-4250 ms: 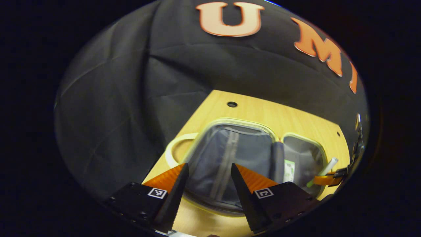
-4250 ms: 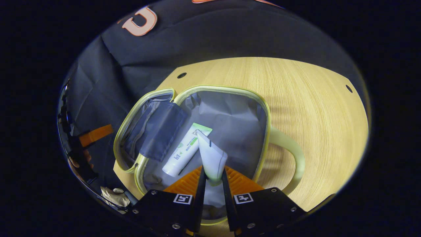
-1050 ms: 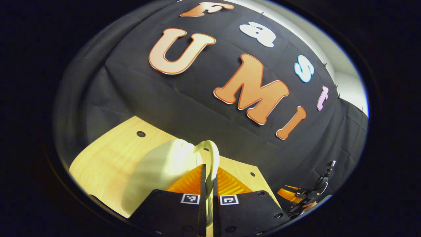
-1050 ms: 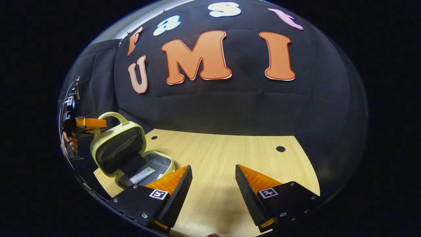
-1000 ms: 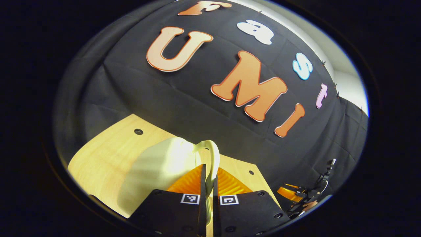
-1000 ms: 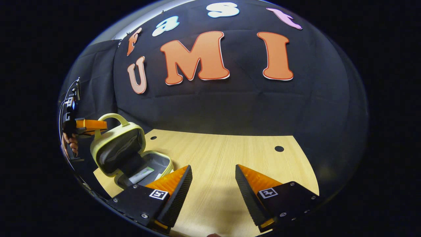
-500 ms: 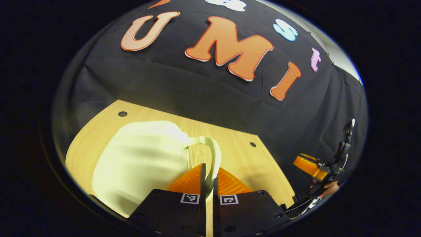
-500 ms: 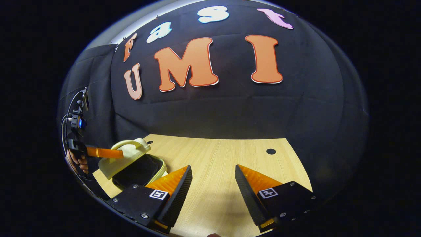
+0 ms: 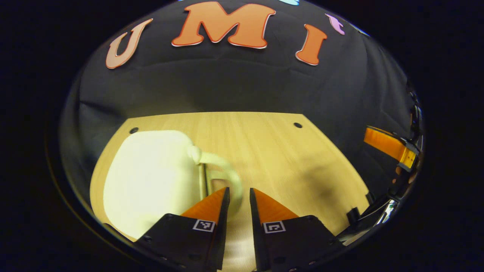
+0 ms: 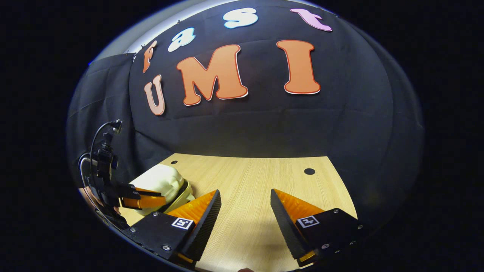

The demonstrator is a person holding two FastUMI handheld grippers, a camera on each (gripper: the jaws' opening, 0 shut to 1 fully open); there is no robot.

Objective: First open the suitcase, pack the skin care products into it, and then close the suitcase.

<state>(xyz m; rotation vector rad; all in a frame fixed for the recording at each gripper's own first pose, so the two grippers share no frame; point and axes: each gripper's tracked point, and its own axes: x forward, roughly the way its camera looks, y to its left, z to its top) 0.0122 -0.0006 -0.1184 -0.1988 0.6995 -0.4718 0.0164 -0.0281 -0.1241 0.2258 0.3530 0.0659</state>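
Table: a light wooden tabletop (image 9: 272,151) with small round holes is seen in front of the black cloth wall (image 10: 264,124)
Suitcase: a small pale yellow-green suitcase (image 9: 151,177) is lying flat on the table with its lid down, at the left of the left gripper view; in the right gripper view it is seen low at the left (image 10: 162,181)
Handle: the looped handle (image 9: 223,173) is pointed toward the left gripper, and it lies on the table just in front of the fingertips
Left gripper: the left gripper (image 9: 238,196) is held with a narrow gap between its two fingers; the handle is not pinched, one finger is only overlapped by its blurred end
Right gripper: the right gripper (image 10: 245,200) is held wide apart over bare wood, nothing is between its fingers, and it is well apart from the suitcase
Hand: part of a hand (image 10: 85,196) is seen behind the left gripper, at the left edge of the right gripper view
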